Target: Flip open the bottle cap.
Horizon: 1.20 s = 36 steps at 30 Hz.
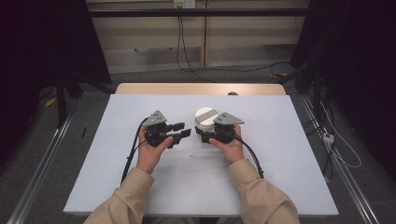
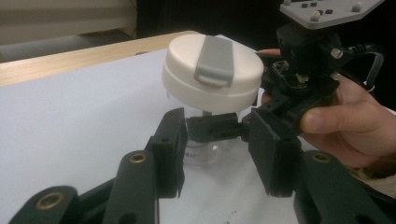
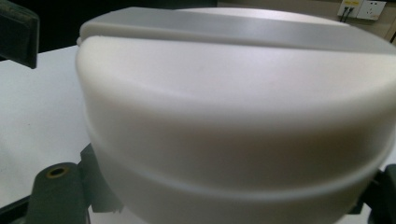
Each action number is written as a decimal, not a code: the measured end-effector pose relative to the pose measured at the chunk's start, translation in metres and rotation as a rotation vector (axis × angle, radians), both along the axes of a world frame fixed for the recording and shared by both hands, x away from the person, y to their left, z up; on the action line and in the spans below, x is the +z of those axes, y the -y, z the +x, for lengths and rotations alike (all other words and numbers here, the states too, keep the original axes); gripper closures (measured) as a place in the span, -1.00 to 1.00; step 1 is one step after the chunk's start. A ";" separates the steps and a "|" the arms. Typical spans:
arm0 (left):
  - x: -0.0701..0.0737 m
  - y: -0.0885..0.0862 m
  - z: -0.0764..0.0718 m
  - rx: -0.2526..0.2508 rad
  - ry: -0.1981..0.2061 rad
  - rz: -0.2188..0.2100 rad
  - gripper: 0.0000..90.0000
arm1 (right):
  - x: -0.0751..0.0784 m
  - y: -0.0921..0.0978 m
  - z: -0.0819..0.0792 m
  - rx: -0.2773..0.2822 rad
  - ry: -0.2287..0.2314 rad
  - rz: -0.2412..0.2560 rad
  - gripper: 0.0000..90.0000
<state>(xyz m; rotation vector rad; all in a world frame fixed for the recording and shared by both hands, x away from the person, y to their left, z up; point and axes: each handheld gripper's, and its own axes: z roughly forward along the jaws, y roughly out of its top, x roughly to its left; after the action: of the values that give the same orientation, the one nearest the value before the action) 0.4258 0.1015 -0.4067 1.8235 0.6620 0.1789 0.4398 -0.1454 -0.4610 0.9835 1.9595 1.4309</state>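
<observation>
Near table [image 1: 140, 186] centre, toward 1 o'clock: clear jar [image 2: 201, 149] with broad cream lid [image 2: 212, 74] and grey flip tab [image 2: 215, 60]. Probably light, rigid, top-heavy; smooth clear wall likely slippery, so best taken low on the body under the lid. Right gripper [image 1: 205, 133] clamped on that body from 3 o'clock. Left gripper [image 1: 182, 131] at 9 o'clock, jaws wide, empty, aimed at jar. Contents, base and print on the wall hard to make out.
</observation>
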 end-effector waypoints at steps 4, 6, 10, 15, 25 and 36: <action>0.002 0.007 0.002 -0.021 -0.004 0.014 0.35 | 0.000 0.000 0.000 0.000 -0.001 -0.001 -0.59; 0.003 0.010 0.003 -0.027 -0.009 0.011 0.38 | 0.000 0.000 0.000 0.000 -0.001 -0.001 -0.59; 0.003 0.012 0.005 -0.025 -0.010 0.020 0.45 | 0.000 0.000 0.000 -0.001 -0.002 -0.002 -0.59; 0.003 0.014 0.009 -0.024 -0.013 0.032 0.57 | 0.000 0.000 0.000 0.000 -0.002 -0.003 -0.59; 0.000 0.019 0.012 -0.034 -0.014 0.075 0.96 | 0.000 0.000 0.000 0.000 -0.002 -0.003 -0.59; -0.001 0.022 0.019 0.000 -0.036 0.064 1.00 | 0.000 0.000 0.000 0.001 -0.002 -0.004 -0.59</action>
<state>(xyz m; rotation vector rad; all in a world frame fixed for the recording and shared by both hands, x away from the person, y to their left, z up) 0.4446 0.0792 -0.4082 1.8923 0.6881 0.1693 0.4397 -0.1452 -0.4608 0.9825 1.9636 1.4263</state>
